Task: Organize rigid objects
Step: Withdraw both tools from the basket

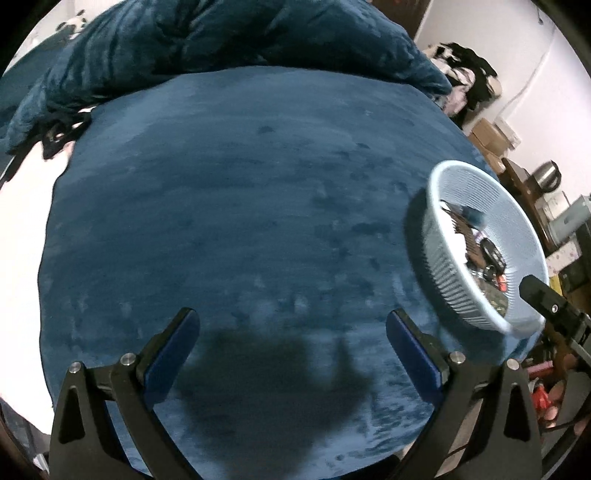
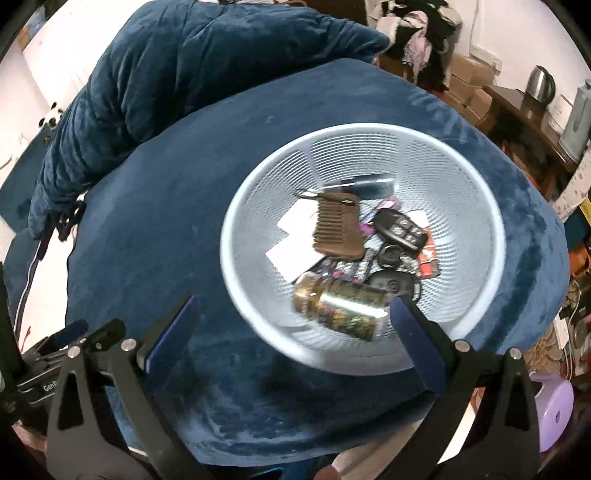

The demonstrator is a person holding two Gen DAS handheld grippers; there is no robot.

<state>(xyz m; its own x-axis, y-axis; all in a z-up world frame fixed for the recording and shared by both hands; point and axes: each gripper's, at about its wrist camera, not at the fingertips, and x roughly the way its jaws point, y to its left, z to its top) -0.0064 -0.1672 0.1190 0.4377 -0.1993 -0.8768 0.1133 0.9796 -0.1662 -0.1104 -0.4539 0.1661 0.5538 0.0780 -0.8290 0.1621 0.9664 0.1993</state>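
Observation:
A pale blue round mesh basket (image 2: pixel 476 206) sits on the blue plush blanket (image 2: pixel 166 229). It holds a brown comb (image 2: pixel 334 230), a black key fob (image 2: pixel 400 229), a gold printed can (image 2: pixel 343 306) lying on its side, white cards (image 2: pixel 291 243) and several small packets. My right gripper (image 2: pixel 295 306) is open and empty, just above the basket's near rim. My left gripper (image 1: pixel 291 321) is open and empty over bare blanket (image 1: pixel 240 206); the basket (image 1: pixel 439 251) is to its right, with the right gripper's tip (image 1: pixel 535 291) at its rim.
A bunched dark blue quilt (image 1: pixel 229 37) lies at the far side of the bed. Beyond the bed's right edge are cardboard boxes (image 2: pixel 469 81), a wooden table with a kettle (image 2: pixel 539 83), clothes (image 2: pixel 417 33) and a purple stool (image 2: pixel 554 410).

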